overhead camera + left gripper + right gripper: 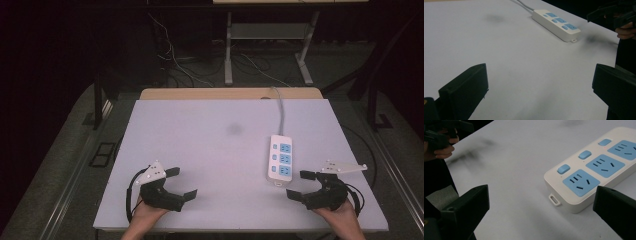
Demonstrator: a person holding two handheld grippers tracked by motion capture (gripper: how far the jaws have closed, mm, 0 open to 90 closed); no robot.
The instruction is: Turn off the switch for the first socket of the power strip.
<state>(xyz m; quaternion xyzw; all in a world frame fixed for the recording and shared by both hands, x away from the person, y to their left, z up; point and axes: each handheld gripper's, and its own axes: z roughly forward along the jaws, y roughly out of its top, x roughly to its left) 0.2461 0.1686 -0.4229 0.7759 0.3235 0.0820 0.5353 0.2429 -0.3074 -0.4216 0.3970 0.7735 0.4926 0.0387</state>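
A white power strip [280, 157] with three blue sockets lies flat on the white table [210, 150]. The right gripper [301, 185] is just beside the strip's near end, jaws spread wide, holding nothing. The left gripper [181, 183] sits well apart from the strip, also spread and holding nothing.

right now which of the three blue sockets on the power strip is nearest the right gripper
The blue socket at the strip's free end, beside the small hanging tab and opposite the cord end. It sits closest to the right gripper; the other two lie farther up the power strip.
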